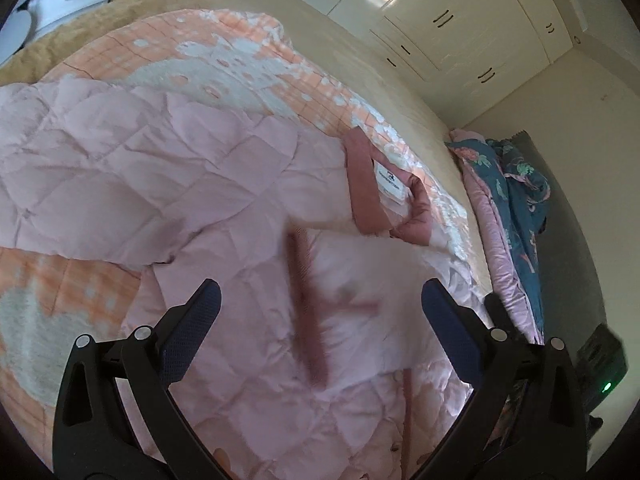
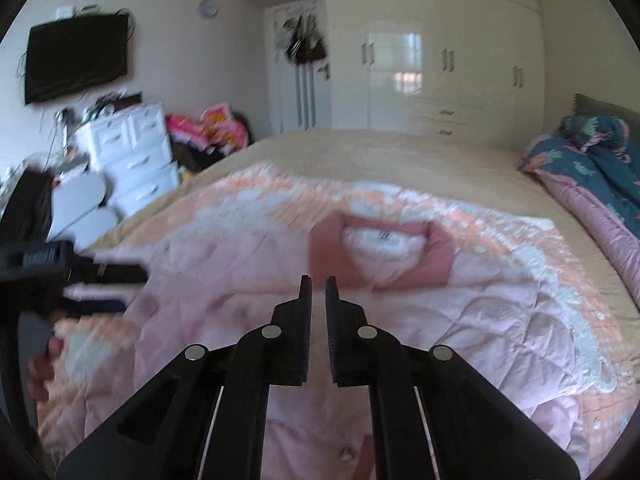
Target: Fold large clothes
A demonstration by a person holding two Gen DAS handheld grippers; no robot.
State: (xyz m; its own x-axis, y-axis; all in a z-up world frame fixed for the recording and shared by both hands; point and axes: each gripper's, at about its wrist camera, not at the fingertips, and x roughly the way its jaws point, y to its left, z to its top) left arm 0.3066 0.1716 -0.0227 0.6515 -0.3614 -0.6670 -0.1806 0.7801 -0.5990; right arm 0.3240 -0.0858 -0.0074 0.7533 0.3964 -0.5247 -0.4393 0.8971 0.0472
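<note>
A pale pink quilted jacket [image 1: 224, 184] lies spread on the bed, its darker pink collar [image 1: 362, 184] with a white label toward the headboard. It also shows in the right wrist view [image 2: 460, 320], collar [image 2: 440, 256] at centre. My left gripper [image 1: 320, 292] is open, hovering just above the jacket's front placket. My right gripper [image 2: 318, 284] is nearly shut with a thin gap and nothing between the fingers, above the jacket below the collar. The left gripper [image 2: 100, 284] shows blurred at the left of the right wrist view.
The jacket rests on an orange-and-white blanket [image 2: 248, 204] over a beige bedspread [image 2: 380, 152]. Blue floral and pink bedding [image 2: 592, 168] is heaped at the bed's head. White drawers [image 2: 136, 148], a wall TV [image 2: 76, 56] and white wardrobes [image 2: 440, 52] stand beyond.
</note>
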